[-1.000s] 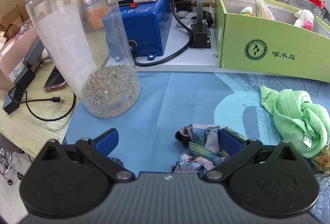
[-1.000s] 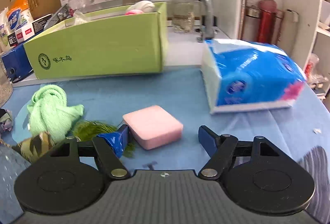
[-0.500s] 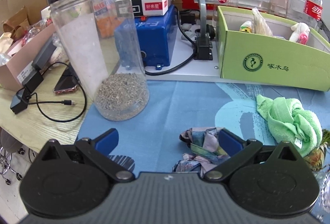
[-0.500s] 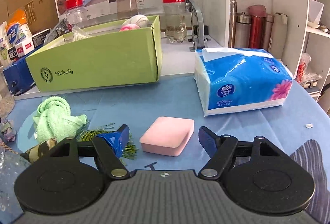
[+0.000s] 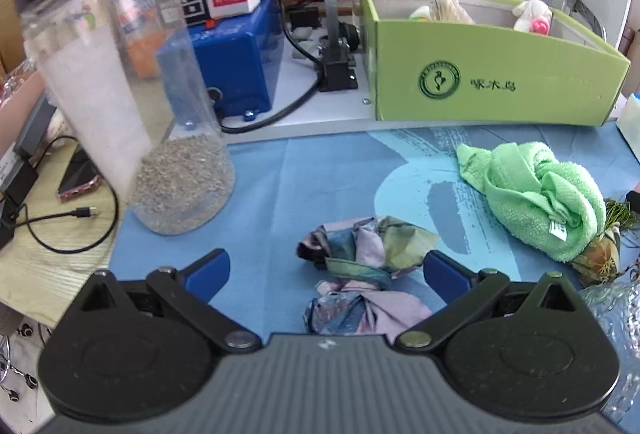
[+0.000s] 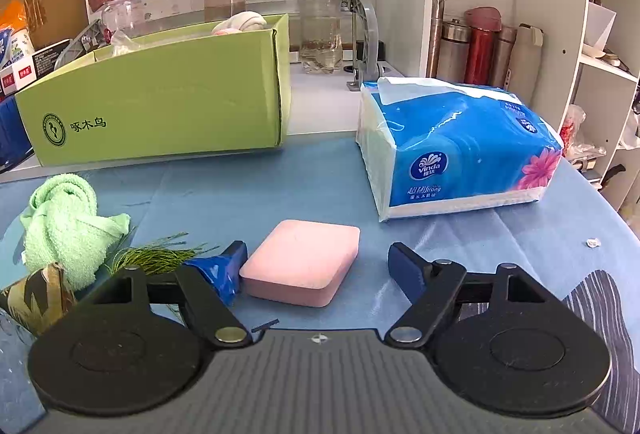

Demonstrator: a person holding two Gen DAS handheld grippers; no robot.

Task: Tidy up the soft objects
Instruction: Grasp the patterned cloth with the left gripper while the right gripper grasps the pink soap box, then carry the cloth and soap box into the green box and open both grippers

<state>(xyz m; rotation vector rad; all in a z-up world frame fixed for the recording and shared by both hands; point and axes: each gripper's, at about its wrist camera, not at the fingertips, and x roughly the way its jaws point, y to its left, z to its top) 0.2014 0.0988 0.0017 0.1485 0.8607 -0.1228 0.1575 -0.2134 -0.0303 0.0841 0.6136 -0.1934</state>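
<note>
Both the left gripper and right gripper gape wide holding nothing, so the squishy light pink sponge near the desk's front edge wants a gentle side pinch.

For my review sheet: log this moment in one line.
left hand-held gripper open over crumpled patterned cloth | right hand-held gripper open around pink square sponge

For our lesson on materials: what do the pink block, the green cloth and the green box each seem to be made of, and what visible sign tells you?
Pink block: probably foam or sponge; matte, faintly grainy skin, rounded edges. Soap is possible.
Green cloth: terry towelling; fuzzy looped pile, soft crumpled folds, sewn tag.
Green box: printed cardboard; flat smooth panels, creased corner, thin wall edge.
</note>
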